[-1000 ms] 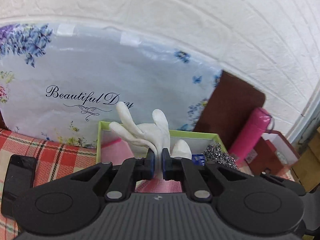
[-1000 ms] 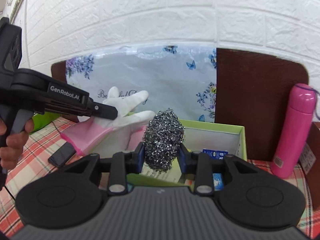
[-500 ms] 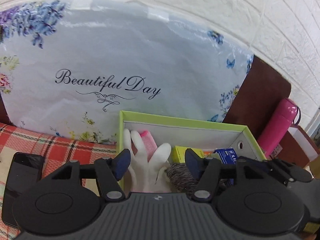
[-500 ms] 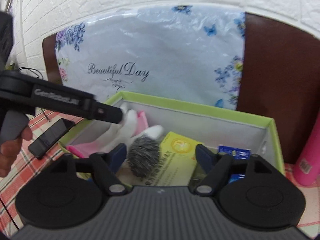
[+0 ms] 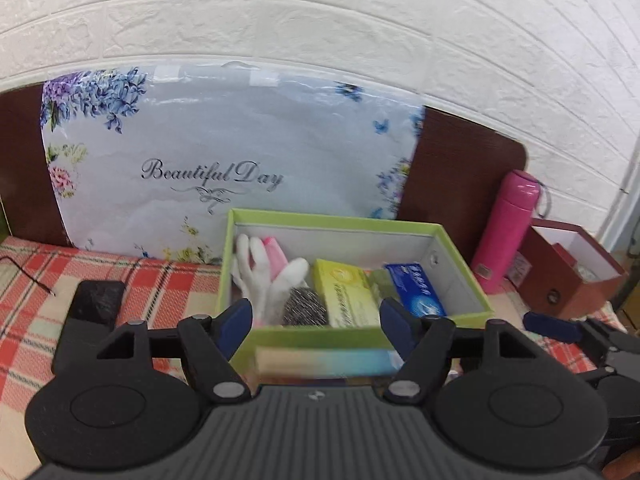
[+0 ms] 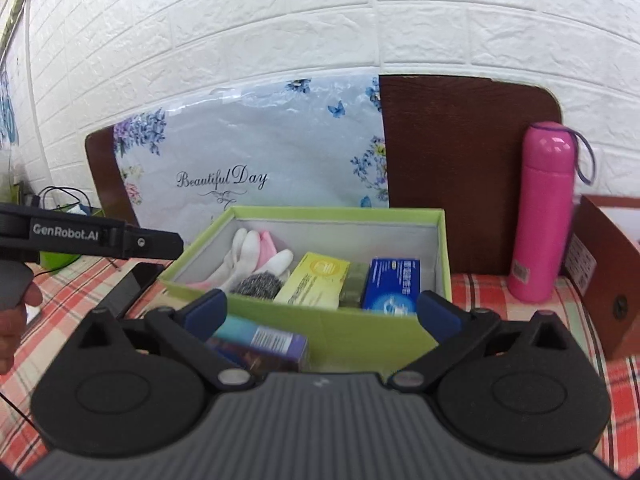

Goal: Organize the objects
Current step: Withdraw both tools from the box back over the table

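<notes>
Inside the lime-green cardboard box (image 6: pixel 360 330), the white-and-pink glove (image 6: pixel 256 254) and steel-wool scourer (image 6: pixel 256 283) are lying released (both grippers (image 5: pixel 316 320) (image 6: pixel 322 312) opening, empty), making the boxed tube (image 6: pixel 260 340) outside the likely next pick.

A pink flask (image 6: pixel 548 212) stands upright on the red plaid cloth (image 5: pixel 32 320), just to the right of the green box and in front of a dark brown board (image 6: pixel 468 168). That board leans on the white brick wall (image 6: pixel 280 20) — and over its left part lies a pale floral bag (image 5: pixel 224 160) printed "Beautiful Day". Farther right sits an open brown box (image 5: pixel 568 276). A black phone (image 5: pixel 98 300) lies flat on the cloth, left of the green box — a thin black cable (image 5: pixel 28 276) trails beside it.
</notes>
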### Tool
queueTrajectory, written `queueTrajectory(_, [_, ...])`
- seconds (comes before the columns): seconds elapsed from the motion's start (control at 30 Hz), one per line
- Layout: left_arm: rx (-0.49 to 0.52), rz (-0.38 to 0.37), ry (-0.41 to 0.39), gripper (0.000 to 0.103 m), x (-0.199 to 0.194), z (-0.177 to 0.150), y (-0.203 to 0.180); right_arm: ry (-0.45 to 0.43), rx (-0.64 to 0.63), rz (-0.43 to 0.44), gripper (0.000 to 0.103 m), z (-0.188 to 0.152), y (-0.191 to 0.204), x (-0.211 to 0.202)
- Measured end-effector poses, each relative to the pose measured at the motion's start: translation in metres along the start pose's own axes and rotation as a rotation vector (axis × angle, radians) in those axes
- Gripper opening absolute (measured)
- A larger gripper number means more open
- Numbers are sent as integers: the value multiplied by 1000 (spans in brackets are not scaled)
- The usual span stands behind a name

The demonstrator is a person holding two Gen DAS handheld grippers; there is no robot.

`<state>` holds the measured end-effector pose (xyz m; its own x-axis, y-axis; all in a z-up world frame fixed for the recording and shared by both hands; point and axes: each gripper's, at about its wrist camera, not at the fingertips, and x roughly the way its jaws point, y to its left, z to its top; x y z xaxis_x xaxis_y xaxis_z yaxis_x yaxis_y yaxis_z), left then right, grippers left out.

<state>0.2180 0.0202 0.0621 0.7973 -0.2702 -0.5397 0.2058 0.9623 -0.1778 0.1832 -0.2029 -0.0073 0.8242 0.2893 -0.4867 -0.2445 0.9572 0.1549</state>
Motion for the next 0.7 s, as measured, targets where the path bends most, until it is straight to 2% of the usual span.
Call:
queueTrajectory(0.13, [-11, -17, -8, 76, -20, -21, -8, 15, 50, -4, 103, -23, -2, -24])
queueTrajectory(0.33, [-20, -35, 0, 76, -40, -57, -6, 59, 82, -63, 103, -57, 1, -47])
queueTrajectory(0.6, [-28, -12, 65, 76, -46, -112, 6, 152, 108, -104, 103, -109, 11, -56])
queueTrajectory(0.7, [-58, 3, 114, 76, -39, -130, 13, 168, 117, -152, 103, -125, 14, -56])
